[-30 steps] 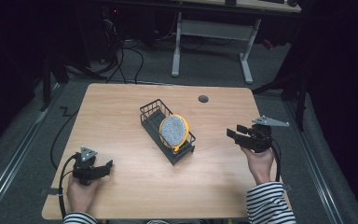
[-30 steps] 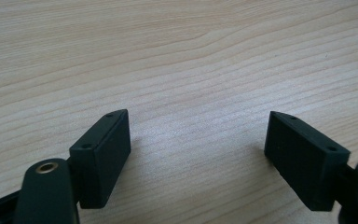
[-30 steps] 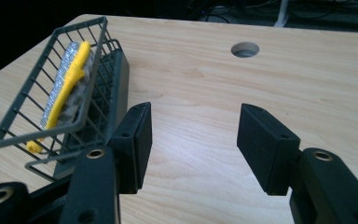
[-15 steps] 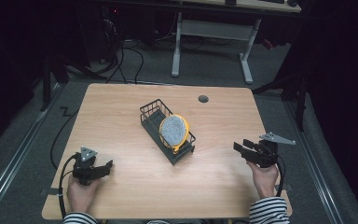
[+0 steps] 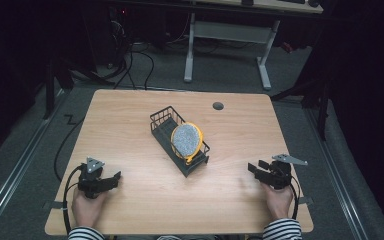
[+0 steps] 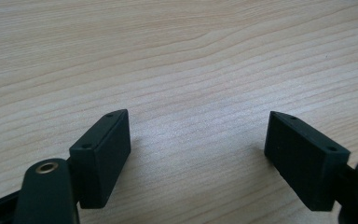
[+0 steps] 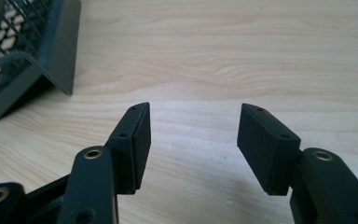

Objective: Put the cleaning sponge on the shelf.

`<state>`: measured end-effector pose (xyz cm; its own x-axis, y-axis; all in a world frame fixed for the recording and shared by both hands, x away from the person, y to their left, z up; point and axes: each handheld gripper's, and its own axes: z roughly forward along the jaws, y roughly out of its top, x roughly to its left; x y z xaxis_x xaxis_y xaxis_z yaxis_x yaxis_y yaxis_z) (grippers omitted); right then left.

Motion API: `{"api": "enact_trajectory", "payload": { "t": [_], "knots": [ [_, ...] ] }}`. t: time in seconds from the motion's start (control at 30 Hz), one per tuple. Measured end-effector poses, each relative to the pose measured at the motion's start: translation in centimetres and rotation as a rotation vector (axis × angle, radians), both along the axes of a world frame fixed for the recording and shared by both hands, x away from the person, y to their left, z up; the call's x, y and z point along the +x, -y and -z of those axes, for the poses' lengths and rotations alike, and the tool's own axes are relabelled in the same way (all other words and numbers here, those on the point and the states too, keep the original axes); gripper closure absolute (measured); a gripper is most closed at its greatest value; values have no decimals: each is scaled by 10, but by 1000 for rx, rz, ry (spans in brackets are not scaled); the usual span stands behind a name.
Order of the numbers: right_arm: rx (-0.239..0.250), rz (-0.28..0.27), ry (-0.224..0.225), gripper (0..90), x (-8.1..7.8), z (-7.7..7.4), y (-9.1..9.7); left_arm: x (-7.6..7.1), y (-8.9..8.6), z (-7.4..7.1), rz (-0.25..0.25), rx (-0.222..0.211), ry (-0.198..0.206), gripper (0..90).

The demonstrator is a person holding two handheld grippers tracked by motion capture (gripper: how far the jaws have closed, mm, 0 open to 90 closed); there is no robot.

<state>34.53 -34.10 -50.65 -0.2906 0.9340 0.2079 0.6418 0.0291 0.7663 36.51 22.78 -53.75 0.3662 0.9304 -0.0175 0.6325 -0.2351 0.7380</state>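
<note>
Wire basket [image 5: 179, 140] sits mid-surface [image 5: 130, 120] with a yellow-rimmed grey plate [image 5: 187, 140] standing in it. Right gripper [image 5: 254, 169] low near the right front edge, jaws apart, empty, basket well off to its left. Left gripper [image 5: 114, 178] at front left, jaws wide apart, empty, over bare wood.

A dark wire-mesh rectangular basket [image 5: 166, 125] sits near the middle of the light wooden table [image 5: 130, 120], turned diagonally, its near end [image 7: 25, 56] pointing toward the person's right side. Inside it, a round yellow-rimmed plate with a speckled grey face [image 5: 187, 140] stands on edge, leaning, its face toward the camera.
</note>
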Motion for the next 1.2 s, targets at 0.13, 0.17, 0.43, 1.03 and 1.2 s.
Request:
{"api": "enact_trajectory", "payload": {
  "t": [0.13,0.17,0.43,1.03,1.2],
  "knots": [
    [-21,18,-5,441,0,10,-4,0,0,0,0,0,0,230],
    [-19,18,-6,440,1,13,-5,0,0,0,0,0,0,230],
    [-70,13,-2,434,3,18,-14,0,0,0,0,0,-1,230],
    [-216,-6,-16,378,3,24,-31,0,0,0,0,0,-2,230],
    [-242,-19,-13,366,3,24,-34,0,0,0,-1,-1,-2,230]
  ]
}}
